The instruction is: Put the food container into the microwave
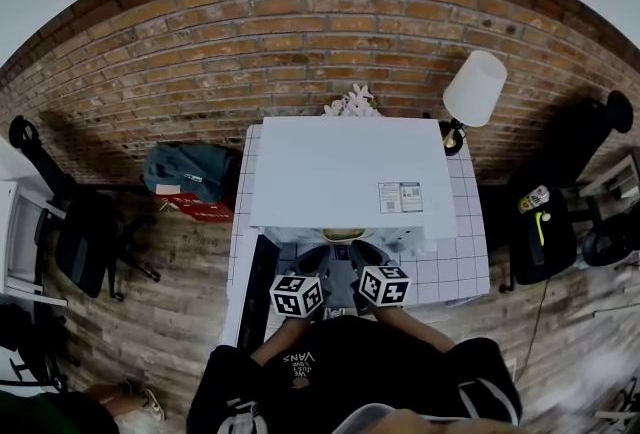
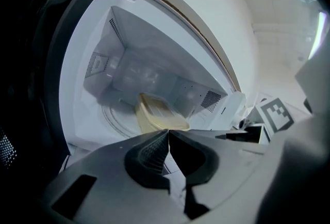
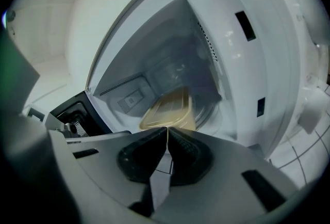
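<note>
Brick wall (image 1: 300,32) behind; tiled table (image 1: 470,262) carries the open microwave (image 1: 350,172). The food container (image 2: 157,114) is inside the cavity. L gripper (image 2: 168,132) & R gripper (image 3: 167,129) have jaws closed narrow on its near rim, prob. a two-sided hold to keep it level.

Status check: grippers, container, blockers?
Left gripper, right gripper both shut on food container rim. Container tilted inside microwave. Door open, nothing blocking.

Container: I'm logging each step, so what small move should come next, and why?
Probably lower the container onto the turntable. The left gripper and right gripper each pinch its rim, and it seems to hang tilted inside the open microwave, not yet set down.
</note>
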Action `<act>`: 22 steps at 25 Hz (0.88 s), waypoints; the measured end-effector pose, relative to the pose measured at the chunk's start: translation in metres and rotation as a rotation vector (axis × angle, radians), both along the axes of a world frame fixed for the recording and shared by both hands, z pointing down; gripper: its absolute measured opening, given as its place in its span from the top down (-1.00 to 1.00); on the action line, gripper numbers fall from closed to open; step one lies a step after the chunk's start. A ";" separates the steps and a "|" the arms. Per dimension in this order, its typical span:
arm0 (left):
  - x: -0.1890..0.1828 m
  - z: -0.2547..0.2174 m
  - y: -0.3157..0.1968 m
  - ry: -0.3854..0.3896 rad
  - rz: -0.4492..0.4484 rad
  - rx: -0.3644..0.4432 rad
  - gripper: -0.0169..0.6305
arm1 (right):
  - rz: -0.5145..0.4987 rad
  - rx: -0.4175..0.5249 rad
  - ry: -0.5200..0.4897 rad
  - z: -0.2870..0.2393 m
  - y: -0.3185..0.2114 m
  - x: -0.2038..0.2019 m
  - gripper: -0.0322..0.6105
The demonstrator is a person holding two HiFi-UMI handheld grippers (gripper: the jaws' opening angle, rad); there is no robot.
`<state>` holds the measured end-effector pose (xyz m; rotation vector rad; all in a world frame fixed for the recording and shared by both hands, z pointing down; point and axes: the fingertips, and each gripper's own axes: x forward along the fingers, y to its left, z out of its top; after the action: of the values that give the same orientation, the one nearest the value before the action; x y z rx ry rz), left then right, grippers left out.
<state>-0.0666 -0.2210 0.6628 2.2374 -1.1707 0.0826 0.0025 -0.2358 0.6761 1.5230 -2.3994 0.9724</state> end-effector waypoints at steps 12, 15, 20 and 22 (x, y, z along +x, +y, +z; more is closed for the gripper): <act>-0.001 0.002 -0.008 -0.005 0.006 -0.003 0.91 | -0.010 0.006 -0.007 0.000 -0.013 -0.006 0.87; -0.002 -0.001 -0.007 -0.007 0.001 -0.002 0.91 | -0.015 0.007 -0.009 -0.002 -0.012 -0.006 0.87; -0.001 -0.003 -0.004 -0.011 -0.005 0.005 0.91 | -0.022 0.015 -0.019 -0.005 -0.008 -0.003 0.87; -0.001 -0.004 -0.002 -0.012 -0.008 0.007 0.91 | -0.022 0.019 -0.023 -0.006 -0.006 -0.001 0.87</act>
<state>-0.0671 -0.2227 0.6585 2.2415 -1.1876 0.0887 0.0015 -0.2415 0.6699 1.4960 -2.4432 0.9708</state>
